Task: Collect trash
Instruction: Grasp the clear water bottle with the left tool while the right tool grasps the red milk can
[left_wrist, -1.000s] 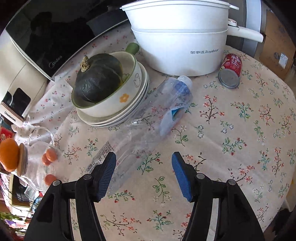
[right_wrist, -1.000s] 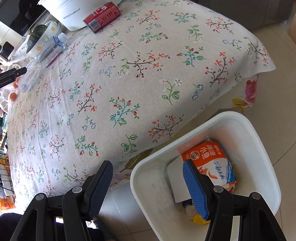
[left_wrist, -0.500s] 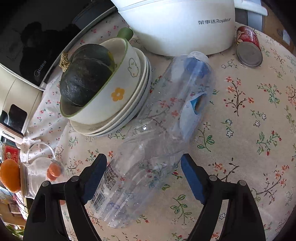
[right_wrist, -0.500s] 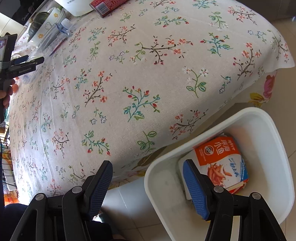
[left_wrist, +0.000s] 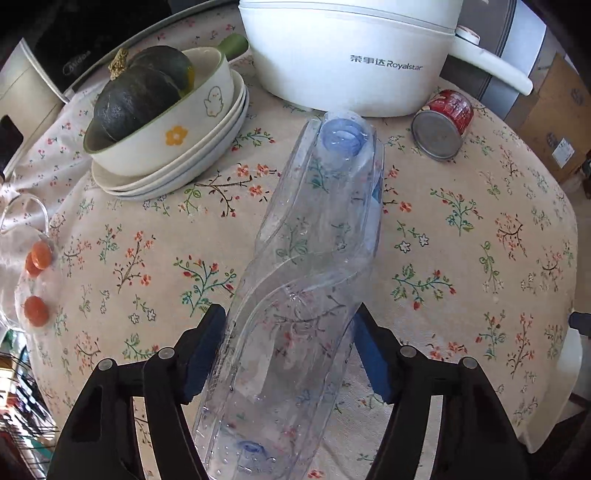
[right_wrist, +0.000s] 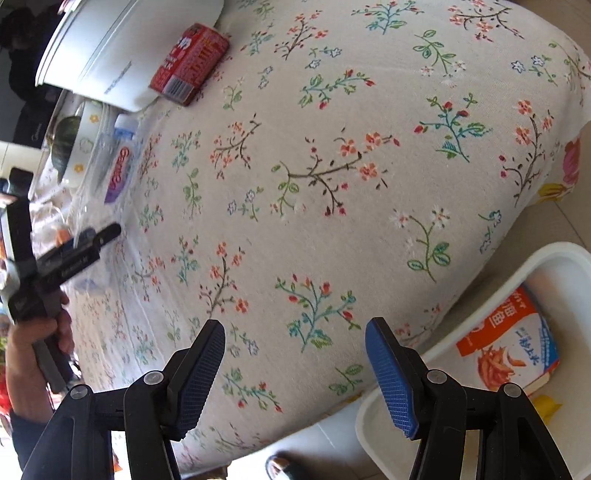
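My left gripper (left_wrist: 290, 350) has just been closing its jaws around the clear plastic bottle (left_wrist: 306, 280), which lies on the tablecloth (left_wrist: 461, 240) with its long axis toward twelve o'clock; the right gripper (right_wrist: 295, 373) gapes empty.

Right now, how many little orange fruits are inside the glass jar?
3 show in the glass jar at the table's left edge: two together near its top, one lower. More may hide out of frame.
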